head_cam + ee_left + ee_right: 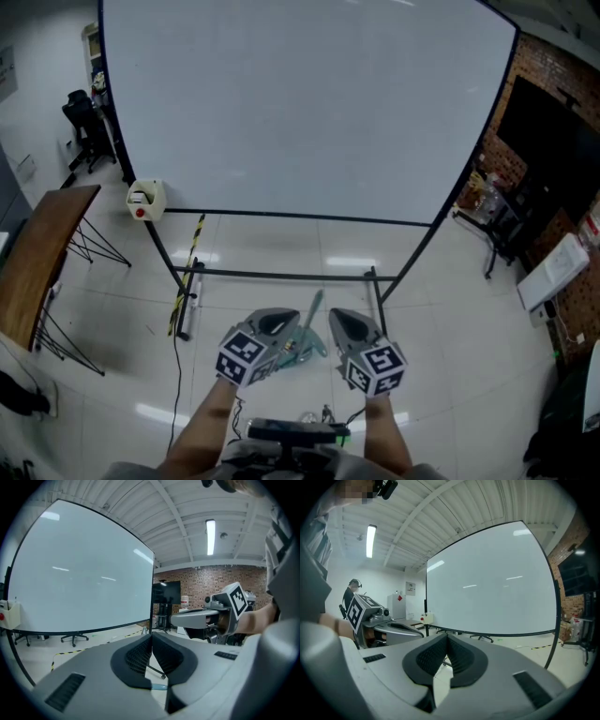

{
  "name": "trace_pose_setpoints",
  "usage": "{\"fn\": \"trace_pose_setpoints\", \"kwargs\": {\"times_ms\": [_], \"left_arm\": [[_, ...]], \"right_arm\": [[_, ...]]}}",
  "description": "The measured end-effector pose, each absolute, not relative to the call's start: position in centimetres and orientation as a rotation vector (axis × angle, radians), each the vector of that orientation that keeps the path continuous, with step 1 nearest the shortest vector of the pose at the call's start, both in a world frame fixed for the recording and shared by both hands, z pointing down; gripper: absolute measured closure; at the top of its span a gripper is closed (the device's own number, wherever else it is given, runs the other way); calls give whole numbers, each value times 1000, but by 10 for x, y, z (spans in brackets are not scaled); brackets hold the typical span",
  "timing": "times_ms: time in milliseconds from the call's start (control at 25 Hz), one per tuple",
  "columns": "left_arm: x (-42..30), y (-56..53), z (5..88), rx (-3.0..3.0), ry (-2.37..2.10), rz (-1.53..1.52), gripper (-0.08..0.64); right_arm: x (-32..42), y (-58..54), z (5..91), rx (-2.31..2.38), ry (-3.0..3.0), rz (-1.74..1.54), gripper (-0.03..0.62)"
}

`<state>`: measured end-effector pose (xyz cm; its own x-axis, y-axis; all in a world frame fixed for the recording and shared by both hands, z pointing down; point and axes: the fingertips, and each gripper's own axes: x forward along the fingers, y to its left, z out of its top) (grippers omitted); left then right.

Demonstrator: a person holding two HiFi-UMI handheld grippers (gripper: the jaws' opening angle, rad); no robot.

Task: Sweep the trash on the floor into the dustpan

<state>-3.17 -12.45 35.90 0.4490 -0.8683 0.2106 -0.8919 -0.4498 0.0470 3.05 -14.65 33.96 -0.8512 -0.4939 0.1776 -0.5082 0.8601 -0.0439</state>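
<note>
Grey left gripper and right gripper, jaws together, hover near whiteboard stand.

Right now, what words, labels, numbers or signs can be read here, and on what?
No text can be read.
Whiteboard: blank.
Left marker cube, right marker cube: square patterns, no letters.
Wall sheet: too small to read.
Red mark on a white cabinet: too small to read.
</note>
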Motion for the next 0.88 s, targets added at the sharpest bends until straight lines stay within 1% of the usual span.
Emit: {"fn": "trace_pose_setpoints", "kwargs": {"times_ms": [880], "left_arm": [[-35,-119,361,2561,-1505,209,554]], "right_arm": [[25,-141,334,789,-2870,120,586]]}}
